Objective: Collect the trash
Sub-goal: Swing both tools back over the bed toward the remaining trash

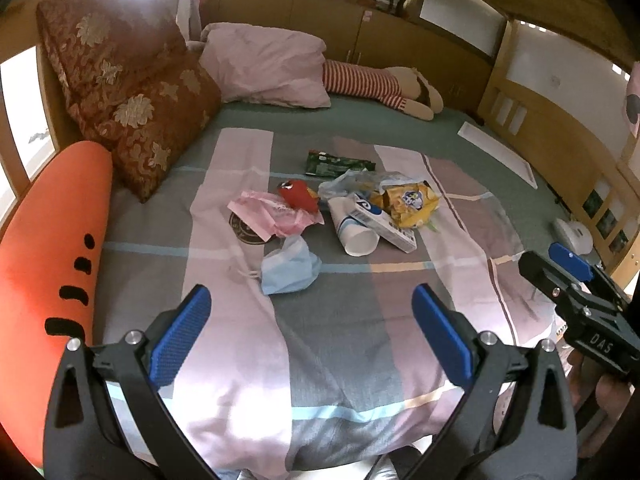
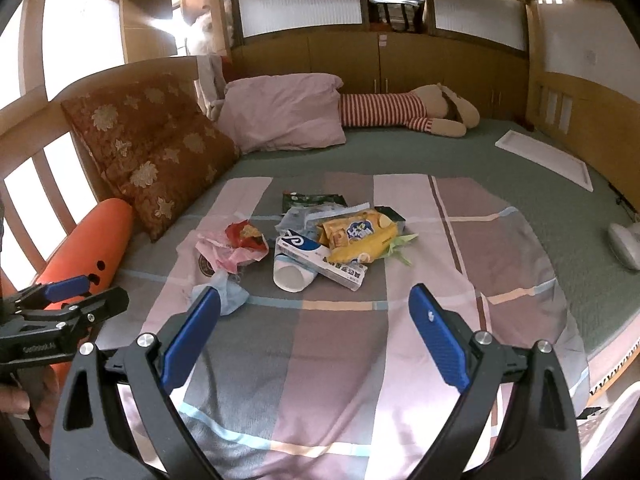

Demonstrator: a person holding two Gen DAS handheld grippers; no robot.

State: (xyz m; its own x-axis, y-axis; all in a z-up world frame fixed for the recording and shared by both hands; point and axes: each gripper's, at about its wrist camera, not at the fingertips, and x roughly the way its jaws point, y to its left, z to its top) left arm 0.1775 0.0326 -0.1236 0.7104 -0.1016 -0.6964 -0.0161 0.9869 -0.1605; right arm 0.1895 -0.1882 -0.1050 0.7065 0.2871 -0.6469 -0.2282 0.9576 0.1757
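Note:
A heap of trash lies mid-bed on the patchwork quilt [image 1: 328,344]. It holds a blue face mask [image 1: 289,269], a white paper cup [image 1: 354,229] on its side, a blue-and-white carton [image 1: 380,222], a yellow snack bag [image 1: 408,202], a red wrapper [image 1: 299,194], a pink bag [image 1: 269,213] and a green packet [image 1: 338,163]. My left gripper [image 1: 312,300] is open, just short of the mask. My right gripper [image 2: 316,300] is open, in front of the cup [image 2: 291,274] and carton [image 2: 320,258]. The mask [image 2: 230,294] lies by its left finger.
An orange carrot plush [image 1: 48,256] and brown floral cushions [image 1: 132,112] line the left side. A pink pillow [image 1: 268,64] and a striped plush toy [image 1: 380,86] lie at the back. A white flat board [image 1: 498,152] and a white object [image 1: 574,234] sit at the right, near wooden rails.

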